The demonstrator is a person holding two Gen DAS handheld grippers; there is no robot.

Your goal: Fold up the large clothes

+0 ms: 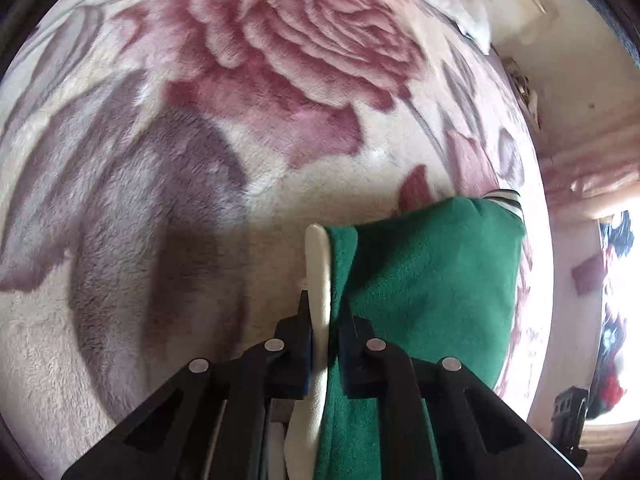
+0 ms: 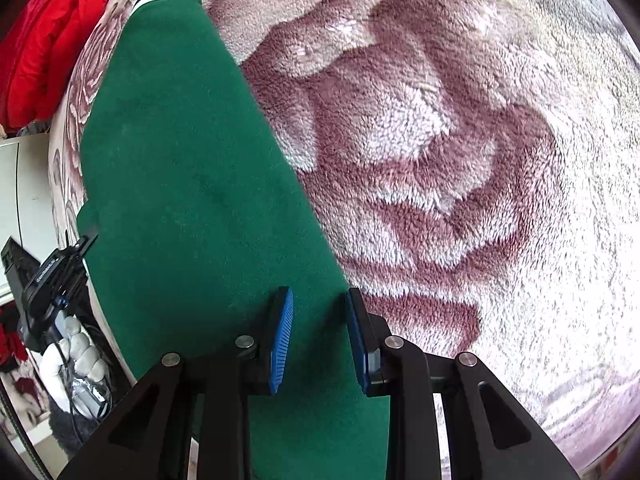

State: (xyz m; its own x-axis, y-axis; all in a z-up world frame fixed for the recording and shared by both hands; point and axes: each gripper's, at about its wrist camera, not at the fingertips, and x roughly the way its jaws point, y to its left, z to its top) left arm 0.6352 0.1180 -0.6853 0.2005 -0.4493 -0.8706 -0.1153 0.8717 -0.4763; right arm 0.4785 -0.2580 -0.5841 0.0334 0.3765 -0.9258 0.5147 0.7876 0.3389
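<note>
The jacket [image 1: 432,272], soft and floppy, is best taken at its edges: left gripper [image 1: 326,344] clamped there, right gripper [image 2: 318,340] parted, unpressed.

The green fleece garment with a cream lining [image 1: 432,280] ran off the bottom edge of both views, its full shape unseen. A red padded item [image 2: 48,40] was cropped at the frame edge. Motion blurred the far rose-patterned plush blanket [image 1: 460,92]. The clutter beside the bed [image 1: 612,320] was overexposed and unreadable.
</note>
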